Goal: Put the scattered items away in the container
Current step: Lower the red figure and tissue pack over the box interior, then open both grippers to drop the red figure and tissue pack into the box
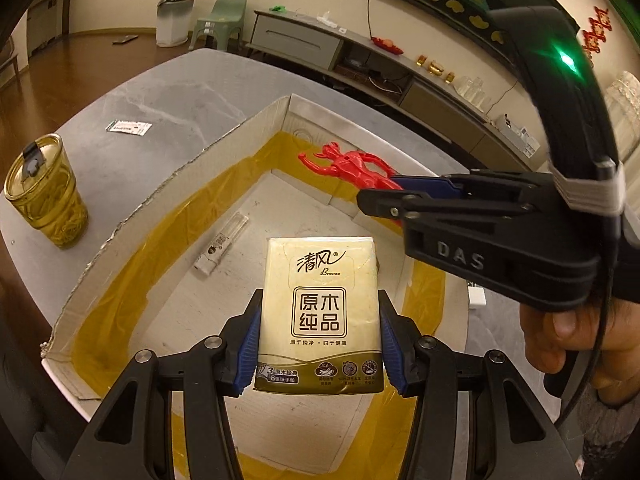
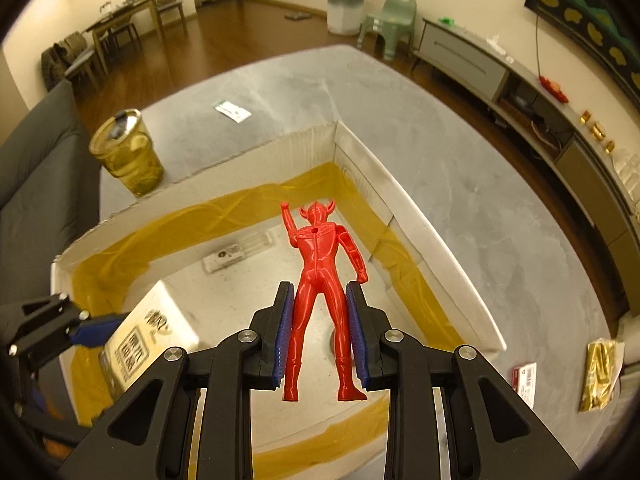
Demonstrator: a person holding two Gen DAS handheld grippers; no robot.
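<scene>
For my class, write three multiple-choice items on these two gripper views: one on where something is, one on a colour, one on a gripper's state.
1. Where is the lidded cup?
A. in the box
B. on the table outside the box
C. in a gripper

2. What colour is the toy figure?
A. red
B. green
C. white

3. What is the left gripper doing?
A. open, holding nothing
B. shut on the figure
C. shut on the tissue pack

Answers: B, it stands beyond the cardboard box wall; A, its whole body is red; C, both pads press the pack's sides.
</scene>
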